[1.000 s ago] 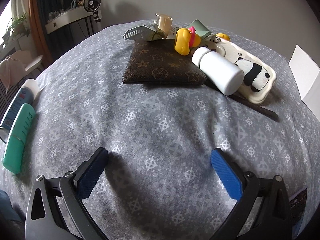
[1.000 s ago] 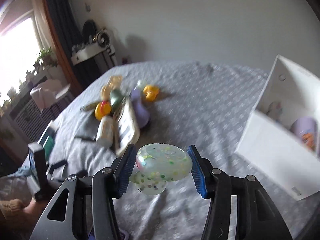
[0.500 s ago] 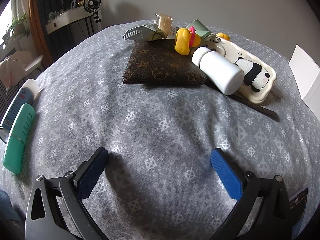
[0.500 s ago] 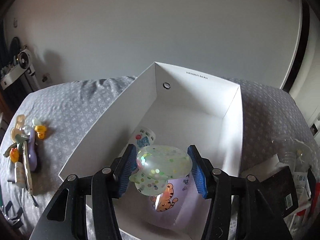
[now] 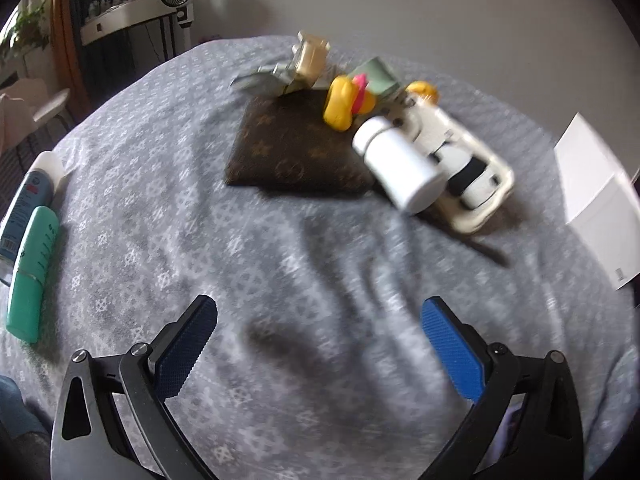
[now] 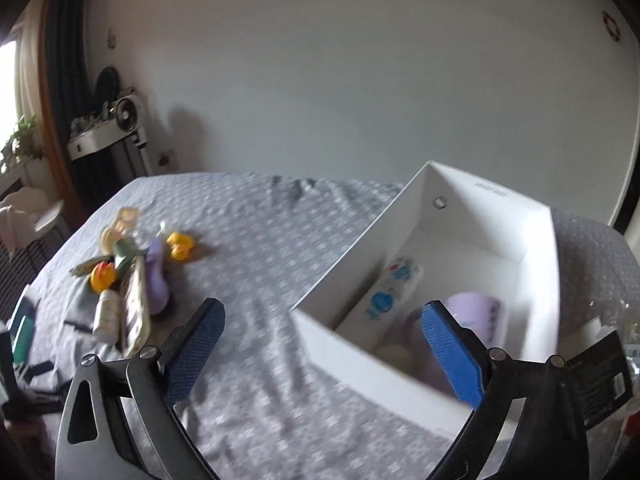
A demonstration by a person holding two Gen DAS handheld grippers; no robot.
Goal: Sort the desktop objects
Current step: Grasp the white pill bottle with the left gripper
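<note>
My left gripper (image 5: 318, 344) is open and empty over the grey patterned cloth. Ahead of it lie a brown wallet (image 5: 296, 152), a white bottle (image 5: 402, 170), a panda phone case (image 5: 468, 176) and a yellow duck toy (image 5: 346, 102). My right gripper (image 6: 324, 344) is open and empty, above the near left wall of the white box (image 6: 400, 376). A white tube (image 6: 390, 292) and a purple item (image 6: 476, 312) lie in the box. The pile of small objects (image 6: 128, 276) sits to the left in the right wrist view.
A green tube (image 5: 34, 272) and a blue-labelled tube (image 5: 28, 204) lie at the left edge of the cloth. The white box (image 5: 596, 200) stands at the right in the left wrist view. Black packaging (image 6: 596, 380) and clear plastic lie right of the box.
My right gripper has opened and no longer holds the speckled translucent toy; it has swung back left from over the box. My left gripper has shifted slightly, and its view is blurred.
</note>
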